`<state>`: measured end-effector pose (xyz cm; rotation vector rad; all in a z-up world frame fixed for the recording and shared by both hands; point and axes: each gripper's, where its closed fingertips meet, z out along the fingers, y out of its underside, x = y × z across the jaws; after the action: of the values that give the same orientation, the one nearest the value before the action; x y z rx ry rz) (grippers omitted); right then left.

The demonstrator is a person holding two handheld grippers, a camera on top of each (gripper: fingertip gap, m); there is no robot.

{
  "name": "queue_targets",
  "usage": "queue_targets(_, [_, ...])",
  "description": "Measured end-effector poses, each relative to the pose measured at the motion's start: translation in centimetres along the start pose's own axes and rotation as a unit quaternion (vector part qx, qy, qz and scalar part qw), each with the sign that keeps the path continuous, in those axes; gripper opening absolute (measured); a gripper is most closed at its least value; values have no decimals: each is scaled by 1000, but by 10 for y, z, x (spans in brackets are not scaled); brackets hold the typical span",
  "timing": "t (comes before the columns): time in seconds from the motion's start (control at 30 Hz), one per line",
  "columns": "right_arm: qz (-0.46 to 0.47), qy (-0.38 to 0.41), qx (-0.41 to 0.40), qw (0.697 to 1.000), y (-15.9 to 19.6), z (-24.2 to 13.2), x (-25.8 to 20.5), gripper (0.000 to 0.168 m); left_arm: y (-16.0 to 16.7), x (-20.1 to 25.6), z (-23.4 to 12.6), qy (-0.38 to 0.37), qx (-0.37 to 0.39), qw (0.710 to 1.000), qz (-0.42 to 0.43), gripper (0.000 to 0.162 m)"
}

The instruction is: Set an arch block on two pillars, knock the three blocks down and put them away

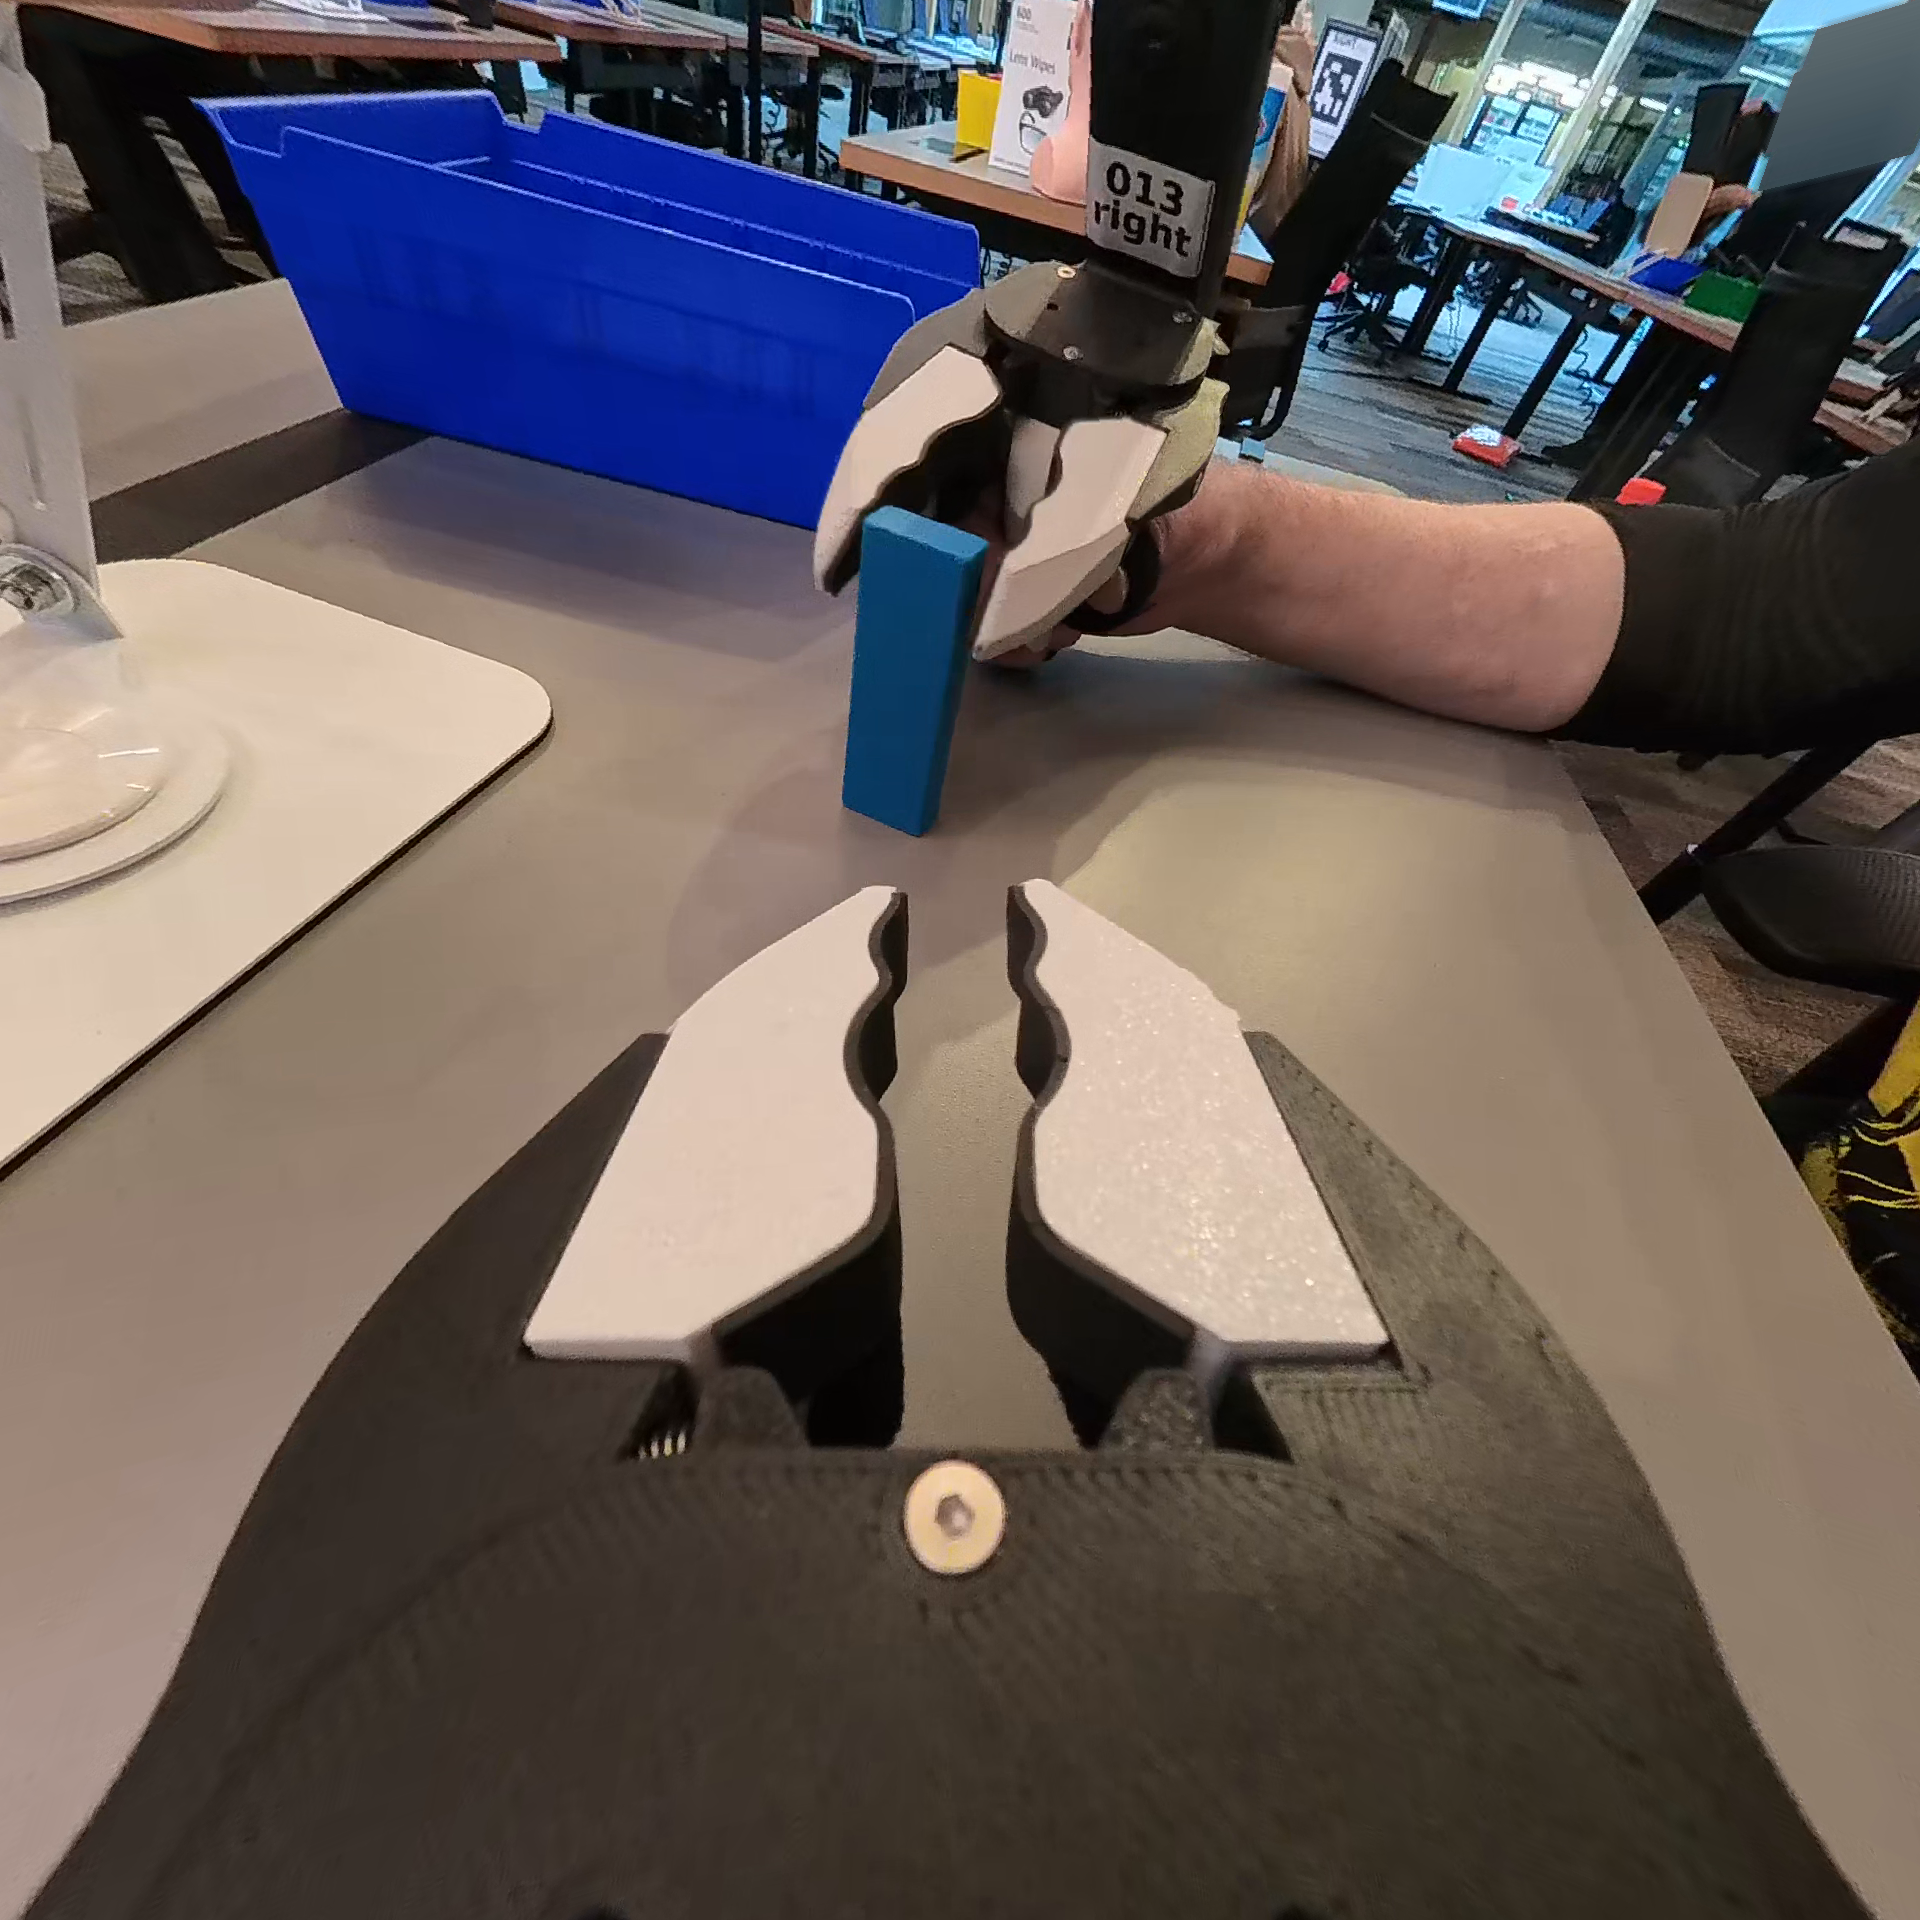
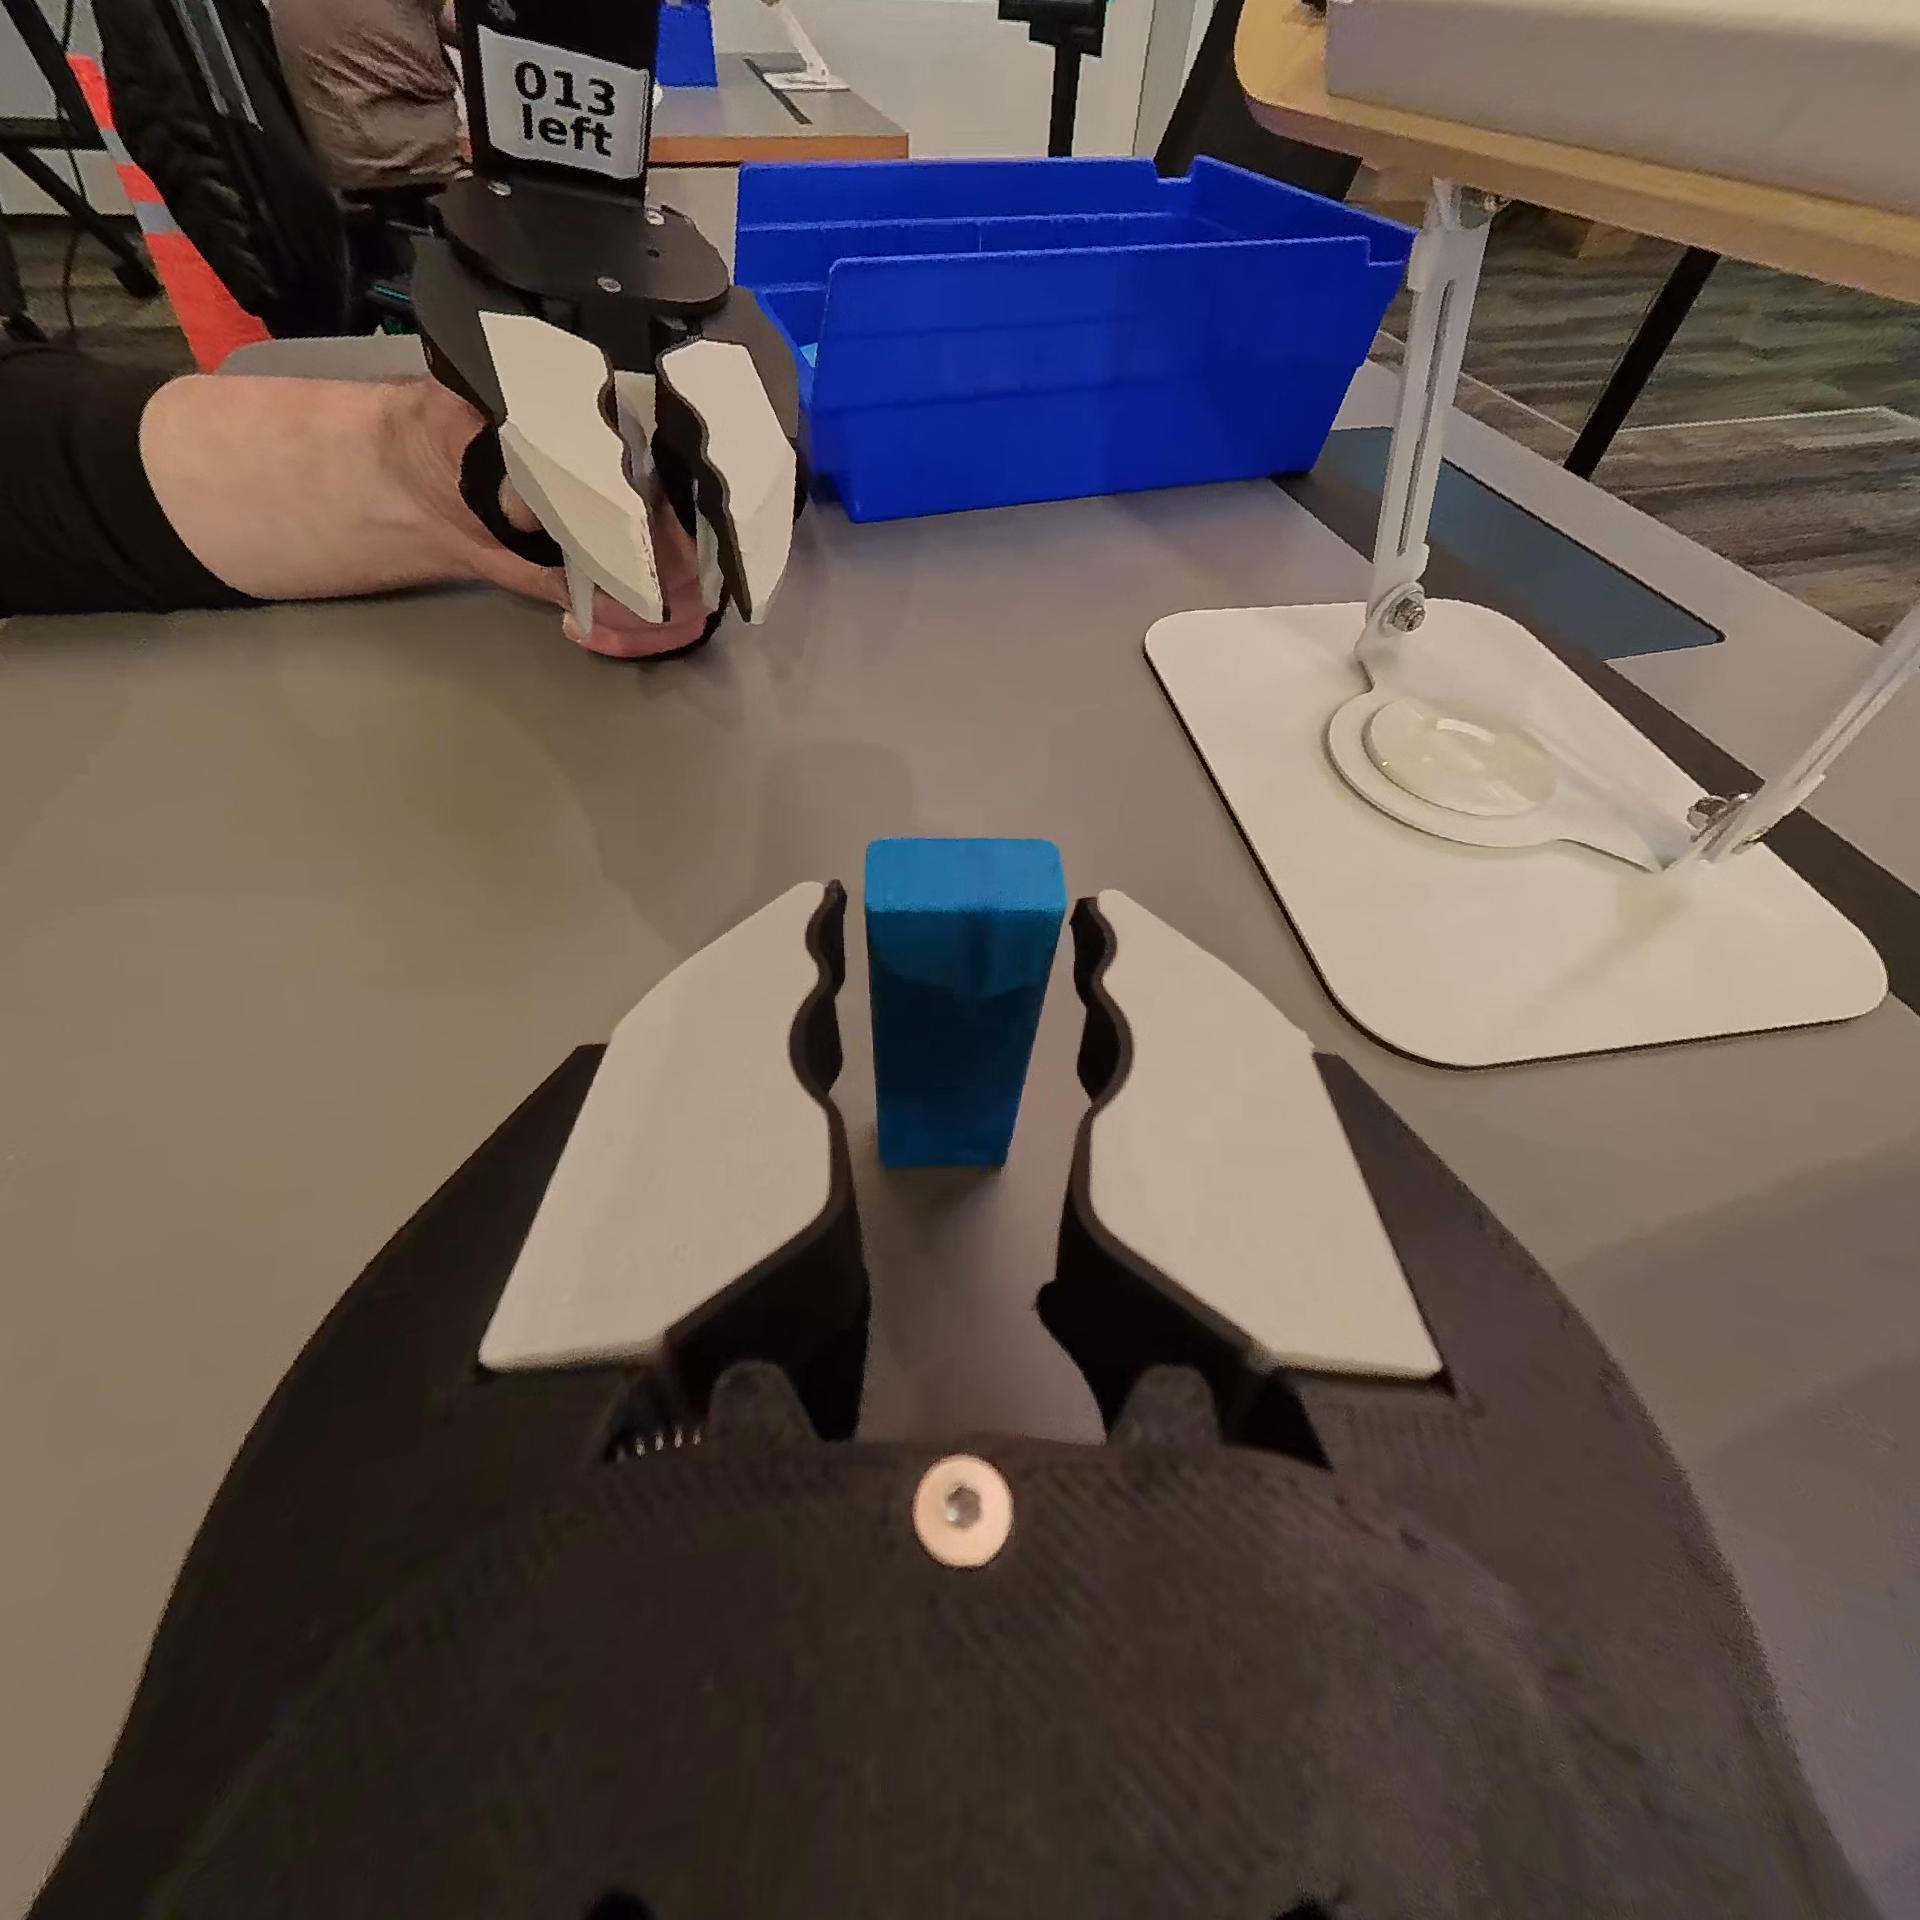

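Grey counter (image 2: 364, 883) carries one blue pillar block (image 2: 961, 997), upright between my right tool (image 2: 951, 914) fingers, which stand apart from it. My left tool (image 1: 951, 904) is narrow and empty. I fear a finger brushes the block and tips it.

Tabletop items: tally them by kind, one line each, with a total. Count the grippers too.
Blue rectangular block, standing upright: 1
Blue storage bin: 1
White stand base plate: 1
Handheld grippers, left gripper and right gripper: 2
Total: 5
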<state>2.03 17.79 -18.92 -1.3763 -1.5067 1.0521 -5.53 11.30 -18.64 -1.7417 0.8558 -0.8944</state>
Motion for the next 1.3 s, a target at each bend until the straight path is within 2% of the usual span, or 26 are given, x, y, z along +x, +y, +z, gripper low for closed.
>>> queue_targets(0.3, [4, -16, 11, 1000, -3, -2, -4, 58, -2, 1, -2, -6, 3, 1000, 3, 27])
queue_targets(0.37, [5, -18, 18, 1000, -4, -4, -4, 59, -15, 4, -13, -22, 12, 999, 22, 32])
queue_targets(0.43, [12, -19, 28, 999, -6, -7, -3, 58, -42, 3, -41, -68, 31, 997, 27, 48])
queue_targets(0.47, [16, -16, 30, 999, -7, -8, -2, 58, -56, -4, -63, -115, 41, 992, 34, 50])
queue_targets(0.53, [22, -13, 34, 999, -7, -10, 0, 58, -73, -38, -118, -264, 39, 962, 51, 51])
queue_targets(0.57, [24, -12, 37, 999, -8, -11, 1, 57, -74, -56, -144, -319, 24, 947, 32, 57])
queue_targets(0.67, [26, -13, 35, 999, -7, -10, 1, 57, -66, -120, -210, -446, -38, 893, -53, 61])
queue_targets(0.77, [22, -14, 31, 999, -6, -9, 0, 58, -47, -185, -243, -494, -106, 853, -134, 59])
queue_targets(0.9, [21, -14, 32, 999, -7, -10, 0, 57, 9, -252, -242, -483, -212, 814, -244, 67])
queue_targets(1.0, [20, -15, 35, 999, -7, -11, -1, 54, 41, -283, -251, -523, -298, 761, -243, 68])
queue_targets(1.13, [23, -20, 35, 999, -7, -11, -1, 54, 63, -296, -244, -518, -332, 739, -274, 69])
queue_targets(1.27, [25, -24, 35, 999, -7, -11, -1, 53, 85, -298, -239, -501, -359, 725, -307, 60])
queue_targets(1.3, [23, -23, 33, 999, -7, -11, -1, 53, 87, -300, -236, -496, -351, 730, -313, 55])
